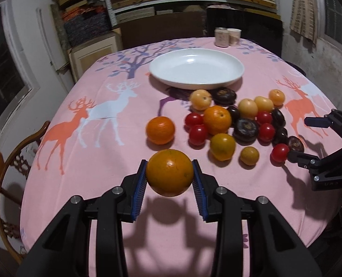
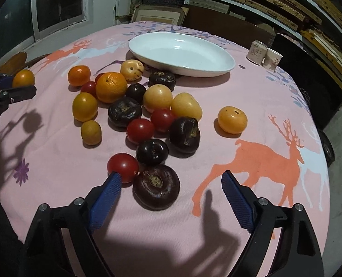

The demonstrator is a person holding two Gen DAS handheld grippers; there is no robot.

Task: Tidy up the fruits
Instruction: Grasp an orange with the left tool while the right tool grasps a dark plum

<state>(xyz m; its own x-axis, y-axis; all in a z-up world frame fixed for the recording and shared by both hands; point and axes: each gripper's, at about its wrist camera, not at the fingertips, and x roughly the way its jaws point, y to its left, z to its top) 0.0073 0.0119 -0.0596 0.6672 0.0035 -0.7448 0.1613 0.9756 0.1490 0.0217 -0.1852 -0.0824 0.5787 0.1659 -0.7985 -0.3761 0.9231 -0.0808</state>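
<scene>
My left gripper [image 1: 169, 173] is shut on an orange [image 1: 169, 172] and holds it above the pink tablecloth, near the front edge. The same orange shows at the far left of the right wrist view [image 2: 23, 78]. A white plate [image 1: 196, 68] lies empty behind the fruit pile; it also shows in the right wrist view [image 2: 181, 54]. The pile holds oranges, red tomatoes, yellow fruits and dark purple fruits. My right gripper [image 2: 171, 180] is open, low over the table, around a dark purple fruit [image 2: 156, 187] and touching a red tomato [image 2: 123, 167] with its left finger.
Two small cups [image 1: 227, 37] stand at the table's far edge behind the plate. A wooden chair [image 1: 7, 168] stands at the table's left side. Shelves with boxes fill the back wall. A lone yellow-orange fruit [image 2: 232, 119] lies right of the pile.
</scene>
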